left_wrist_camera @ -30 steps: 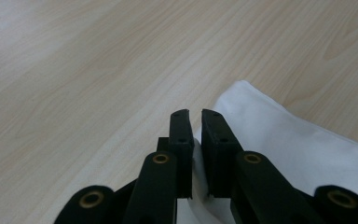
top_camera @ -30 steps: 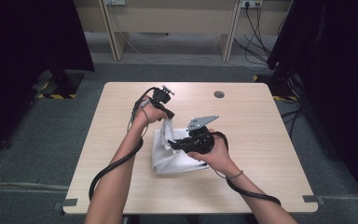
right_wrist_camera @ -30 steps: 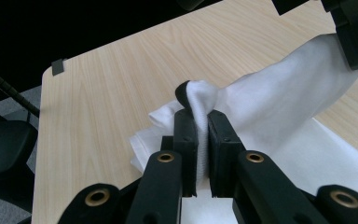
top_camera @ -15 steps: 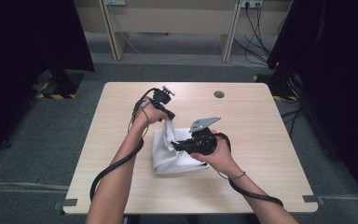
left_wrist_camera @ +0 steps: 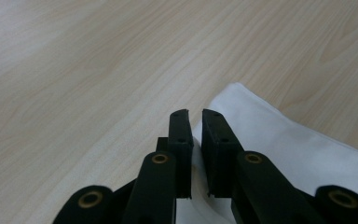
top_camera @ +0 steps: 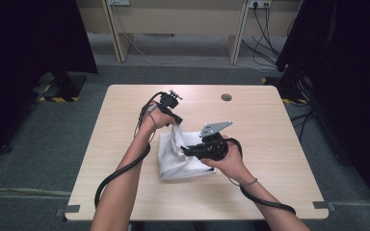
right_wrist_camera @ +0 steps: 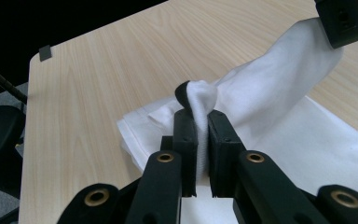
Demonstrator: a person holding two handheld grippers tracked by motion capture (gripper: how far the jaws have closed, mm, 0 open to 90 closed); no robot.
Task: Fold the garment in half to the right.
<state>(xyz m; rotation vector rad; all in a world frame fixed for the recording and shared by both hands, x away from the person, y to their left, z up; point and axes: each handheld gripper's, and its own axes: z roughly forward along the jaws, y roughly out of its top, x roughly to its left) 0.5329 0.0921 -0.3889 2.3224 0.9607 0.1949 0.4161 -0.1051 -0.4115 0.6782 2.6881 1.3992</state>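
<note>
Cloth (top_camera: 183,161), white and folded, lies near the middle of the bench (top_camera: 279,159), and we hold it with both grippers. Our right gripper (right_wrist_camera: 199,122) has its fingers pinched on a bunched fold. Its own view shows this fold rising as a band to the left gripper (right_wrist_camera: 342,21), which the high view places at the cloth's far corner (top_camera: 177,121), lifted off the bench. Our left gripper view shows narrow fingers (left_wrist_camera: 182,135) with white fabric in the slit. A round grommet (top_camera: 226,97) sits well apart. Nothing holds contents.
</note>
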